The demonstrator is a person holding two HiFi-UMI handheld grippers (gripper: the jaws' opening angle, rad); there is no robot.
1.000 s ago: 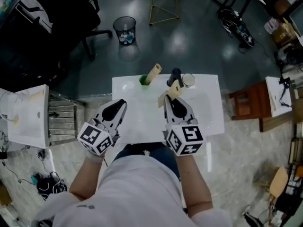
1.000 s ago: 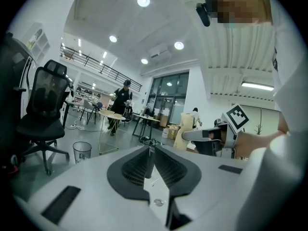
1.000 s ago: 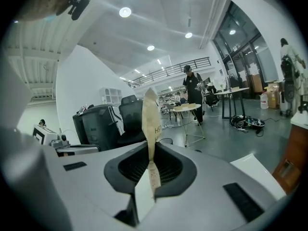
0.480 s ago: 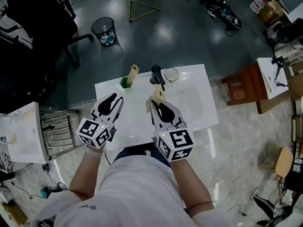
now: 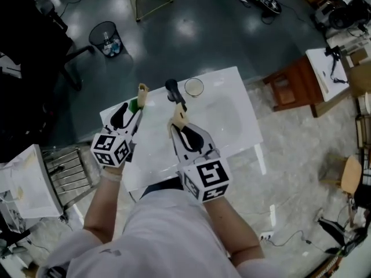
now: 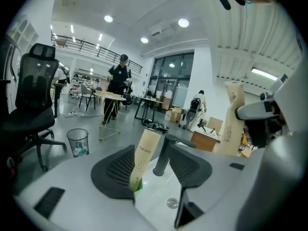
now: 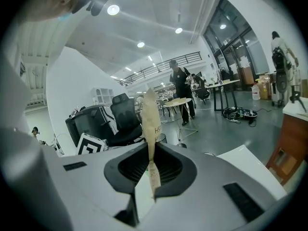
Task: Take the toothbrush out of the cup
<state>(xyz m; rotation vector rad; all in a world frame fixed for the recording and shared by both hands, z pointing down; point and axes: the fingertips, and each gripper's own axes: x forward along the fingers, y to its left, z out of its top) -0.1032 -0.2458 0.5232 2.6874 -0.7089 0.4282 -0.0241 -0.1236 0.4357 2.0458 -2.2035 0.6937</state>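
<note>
A paper-wrapped toothbrush (image 5: 141, 92) (image 6: 144, 154) stands tilted in a small green cup (image 5: 134, 105) (image 6: 137, 187) at the far left of the white washbasin top (image 5: 232, 117). My left gripper (image 5: 125, 116) (image 6: 154, 171) is right at the cup, its jaws opening. The wrapped toothbrush stands between them, and the pads do not press on it. To the right, my right gripper (image 5: 179, 130) (image 7: 151, 170) is shut on a second beige paper-wrapped toothbrush (image 5: 178, 116) (image 7: 150, 129), held upright above the basin.
A black faucet (image 5: 173, 90) (image 6: 162, 154) rises at the basin's far edge, with a white cup (image 5: 193, 87) beside it and a drain (image 6: 172, 203) below. Beyond the table are an office chair (image 6: 33, 105), a bin (image 5: 106, 39) and a wooden stand (image 5: 288, 86).
My left gripper has moved forward to the green cup, and its jaws have gone from shut to wide apart. The right gripper has drifted a little, still holding its wrapped toothbrush.
</note>
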